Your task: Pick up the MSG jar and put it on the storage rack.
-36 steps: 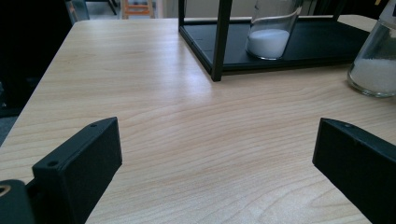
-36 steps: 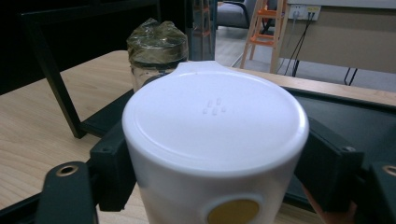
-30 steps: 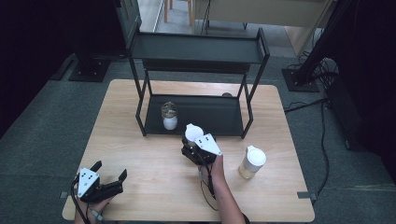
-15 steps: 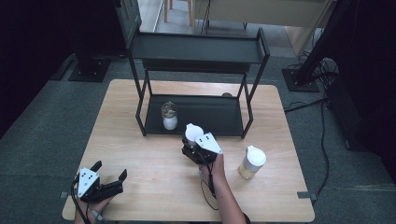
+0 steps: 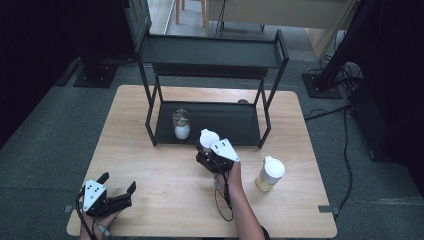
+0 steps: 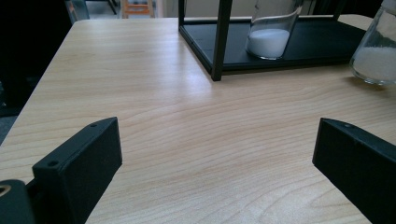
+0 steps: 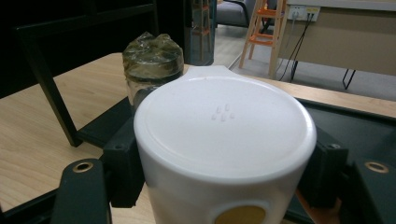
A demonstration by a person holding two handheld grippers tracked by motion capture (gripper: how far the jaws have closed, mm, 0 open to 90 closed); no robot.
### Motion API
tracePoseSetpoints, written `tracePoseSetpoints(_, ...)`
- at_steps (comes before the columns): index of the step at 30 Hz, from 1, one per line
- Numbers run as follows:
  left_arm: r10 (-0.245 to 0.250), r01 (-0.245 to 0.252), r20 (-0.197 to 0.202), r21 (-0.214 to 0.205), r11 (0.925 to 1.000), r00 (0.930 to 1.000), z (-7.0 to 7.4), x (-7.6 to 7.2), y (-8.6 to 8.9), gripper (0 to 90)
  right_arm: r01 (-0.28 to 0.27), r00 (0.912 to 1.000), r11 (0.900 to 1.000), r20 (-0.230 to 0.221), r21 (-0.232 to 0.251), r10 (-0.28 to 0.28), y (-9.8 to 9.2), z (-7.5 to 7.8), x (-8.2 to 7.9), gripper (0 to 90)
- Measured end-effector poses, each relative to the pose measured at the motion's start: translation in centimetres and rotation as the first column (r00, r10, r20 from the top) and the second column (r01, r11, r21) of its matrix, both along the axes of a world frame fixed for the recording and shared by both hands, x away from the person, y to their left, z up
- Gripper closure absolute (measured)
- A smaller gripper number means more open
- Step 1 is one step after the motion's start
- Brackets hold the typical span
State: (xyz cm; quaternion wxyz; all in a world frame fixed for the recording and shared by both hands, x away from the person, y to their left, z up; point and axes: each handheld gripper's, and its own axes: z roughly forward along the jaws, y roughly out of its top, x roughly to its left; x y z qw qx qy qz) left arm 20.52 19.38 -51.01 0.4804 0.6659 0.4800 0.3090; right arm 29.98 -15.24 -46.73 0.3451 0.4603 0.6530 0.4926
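White-lidded jar (image 7: 224,154) in right gripper (image 5: 212,150); white powder in flask (image 5: 181,125).

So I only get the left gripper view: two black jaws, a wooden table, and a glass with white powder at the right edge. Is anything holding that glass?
Observer: Yes. The right gripper is shut on it. It is a white-lidded jar, held just in front of the black shelf.
Operator: And the second jar, the one on the shelf, what's on top of it?
Observer: A crinkled clear wrap covers its mouth.
Operator: Anything else on the table?
Observer: A white-lidded cup stands on the wood, on the right in the high view, apart from the shelf and both grippers.
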Motion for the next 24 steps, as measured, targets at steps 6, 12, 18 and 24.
tracePoseSetpoints(6,0.000,0.000,-0.002,-0.004,1.0000,1.0000,0.0,0.0,0.0,1.3,0.003,1.0000,0.9999,0.002,-0.010,-0.003,-0.1,0.6,0.5,30.3)
tracePoseSetpoints(12,-0.001,0.001,-0.001,-0.005,1.0000,1.0000,0.0,0.0,0.1,1.3,0.012,0.9999,0.9999,0.005,-0.007,-0.011,-0.2,1.4,1.2,30.3)
tracePoseSetpoints(18,-0.002,0.002,-0.001,-0.005,1.0000,1.0000,0.0,0.0,0.0,1.3,0.016,0.9998,0.9997,0.012,-0.016,-0.016,-0.1,2.1,1.8,30.3)
tracePoseSetpoints(24,-0.001,0.001,-0.001,-0.005,1.0000,1.0000,0.0,0.0,0.0,1.3,0.028,0.9995,0.9994,0.013,-0.020,-0.028,-0.2,2.6,2.6,30.3)
